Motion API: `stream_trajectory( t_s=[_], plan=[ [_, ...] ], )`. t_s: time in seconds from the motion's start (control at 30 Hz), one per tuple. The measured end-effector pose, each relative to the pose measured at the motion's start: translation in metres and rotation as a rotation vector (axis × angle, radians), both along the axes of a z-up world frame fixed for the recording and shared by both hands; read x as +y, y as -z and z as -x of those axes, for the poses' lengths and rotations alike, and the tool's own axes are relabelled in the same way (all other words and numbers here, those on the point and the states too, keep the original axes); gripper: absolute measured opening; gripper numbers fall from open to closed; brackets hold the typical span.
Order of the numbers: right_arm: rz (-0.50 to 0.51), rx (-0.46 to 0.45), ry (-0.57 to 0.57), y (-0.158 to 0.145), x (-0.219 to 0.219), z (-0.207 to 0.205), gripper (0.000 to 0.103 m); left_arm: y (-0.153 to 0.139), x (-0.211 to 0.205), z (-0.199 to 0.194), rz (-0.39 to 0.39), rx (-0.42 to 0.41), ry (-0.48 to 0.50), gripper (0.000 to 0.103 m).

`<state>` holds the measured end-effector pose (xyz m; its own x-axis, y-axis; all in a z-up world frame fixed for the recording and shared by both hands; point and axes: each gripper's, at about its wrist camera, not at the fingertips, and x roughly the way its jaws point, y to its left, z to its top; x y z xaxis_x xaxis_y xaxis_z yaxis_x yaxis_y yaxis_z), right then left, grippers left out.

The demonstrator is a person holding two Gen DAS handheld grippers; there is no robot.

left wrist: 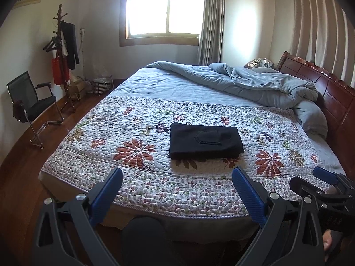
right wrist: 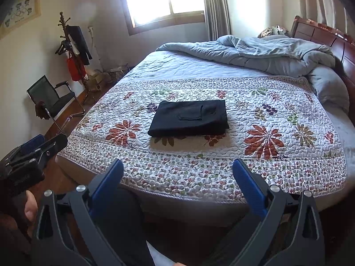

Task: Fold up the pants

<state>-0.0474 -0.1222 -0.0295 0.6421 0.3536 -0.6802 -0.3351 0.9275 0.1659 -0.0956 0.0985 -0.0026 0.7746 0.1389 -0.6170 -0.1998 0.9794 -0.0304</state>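
The black pants lie folded into a neat rectangle on the floral quilt of the bed, a back pocket facing up; they also show in the right wrist view. My left gripper is open and empty, held back over the near edge of the bed, well short of the pants. My right gripper is open and empty too, also back at the near edge. Each gripper shows in the other's view: the right one at the left wrist view's right edge, the left one at the right wrist view's left edge.
A rumpled grey duvet is piled at the head of the bed by the wooden headboard. A black chair and a coat rack stand by the left wall on the wood floor. A window is behind.
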Motion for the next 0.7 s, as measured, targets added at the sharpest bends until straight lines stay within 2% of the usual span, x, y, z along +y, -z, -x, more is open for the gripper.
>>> stream_trajectory(
  t_s=[0.7],
  plan=[
    [0.001,-0.007,0.002,-0.0023,-0.0001,0.0038,0.098,0.0003,0.0028,0.0045,0.010,0.014,-0.021,0.099]
  ],
)
